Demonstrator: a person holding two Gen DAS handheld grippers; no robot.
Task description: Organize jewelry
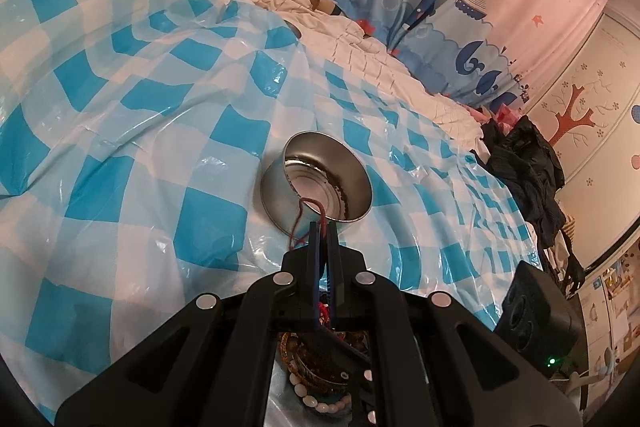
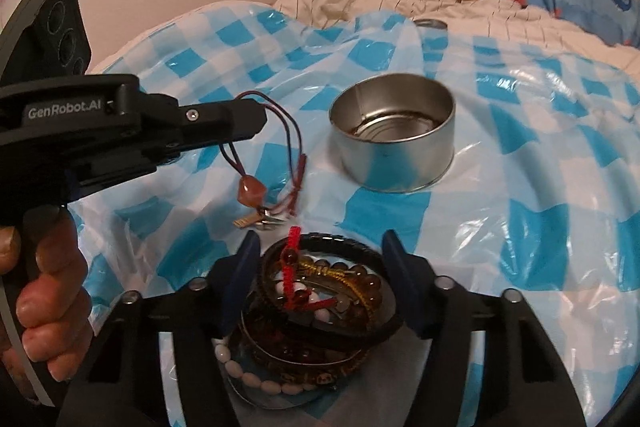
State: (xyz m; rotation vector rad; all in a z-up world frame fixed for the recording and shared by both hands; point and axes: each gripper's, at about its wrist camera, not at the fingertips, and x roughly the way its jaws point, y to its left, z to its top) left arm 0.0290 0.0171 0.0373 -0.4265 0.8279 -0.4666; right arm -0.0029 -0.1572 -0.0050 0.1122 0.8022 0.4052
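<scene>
My left gripper is shut on the red cord of a necklace; in the right wrist view it holds the cord in the air and an orange pendant hangs below, left of the empty metal tin. The tin also shows in the left wrist view, just ahead of the fingertips. My right gripper is open around a pile of bracelets: amber beads, a dark band, red cord, white beads. The pile shows under the left gripper.
Everything lies on a blue-and-white checked plastic sheet over a rumpled bed. A small metal clip lies beside the pile. A second tin sits far back. Dark clothes are heaped at the bed's right edge.
</scene>
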